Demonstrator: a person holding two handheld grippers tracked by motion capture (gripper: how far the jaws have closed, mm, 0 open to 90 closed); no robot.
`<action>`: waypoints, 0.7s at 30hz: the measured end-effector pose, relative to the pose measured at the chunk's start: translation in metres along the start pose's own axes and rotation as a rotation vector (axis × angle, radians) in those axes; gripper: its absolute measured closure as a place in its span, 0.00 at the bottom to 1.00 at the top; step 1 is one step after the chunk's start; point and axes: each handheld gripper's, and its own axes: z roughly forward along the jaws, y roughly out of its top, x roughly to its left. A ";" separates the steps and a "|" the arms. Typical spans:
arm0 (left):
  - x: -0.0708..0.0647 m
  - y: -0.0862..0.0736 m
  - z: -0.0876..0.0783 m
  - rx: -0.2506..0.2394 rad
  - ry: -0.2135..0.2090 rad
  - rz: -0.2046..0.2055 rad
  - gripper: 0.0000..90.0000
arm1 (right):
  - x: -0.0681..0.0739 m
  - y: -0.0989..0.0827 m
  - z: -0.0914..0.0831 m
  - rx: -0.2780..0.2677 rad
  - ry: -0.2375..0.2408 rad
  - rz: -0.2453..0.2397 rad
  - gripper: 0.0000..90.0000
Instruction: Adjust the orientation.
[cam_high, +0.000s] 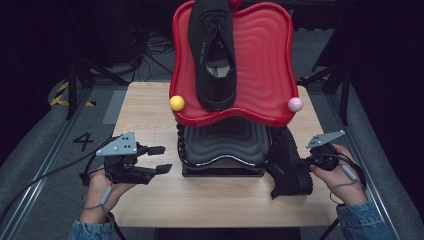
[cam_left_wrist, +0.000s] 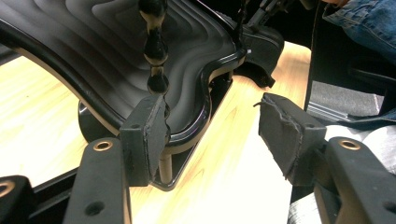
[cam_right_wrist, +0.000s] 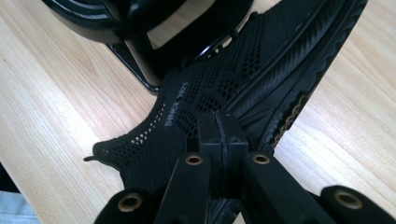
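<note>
- While the right gripper (cam_high: 311, 161) pinches the second black sneaker (cam_right_wrist: 261, 74) by its knit side, jaws clamped, the shoe lies tipped on the table (cam_high: 150, 105) beside the rack's black lower tray (cam_high: 225, 140).
- Left gripper (cam_high: 161, 159) hovers nearby, jaws apart.
- Best lift gently, keep the sole level, clear the tray rim.

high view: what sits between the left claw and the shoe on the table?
The black lower tray of the two-tier rack stands between the open left claw and the shoe held by the right claw, as the high view shows.
</note>
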 end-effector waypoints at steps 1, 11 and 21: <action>0.000 0.000 0.000 0.002 0.003 0.000 0.46 | -0.001 -0.001 0.001 -0.006 0.007 0.013 1.00; 0.002 -0.003 0.001 0.008 -0.001 -0.009 0.45 | -0.012 -0.010 -0.007 -0.008 0.001 0.041 1.00; 0.002 -0.002 0.004 0.017 -0.009 -0.007 0.45 | -0.045 -0.034 -0.033 0.009 -0.131 0.119 1.00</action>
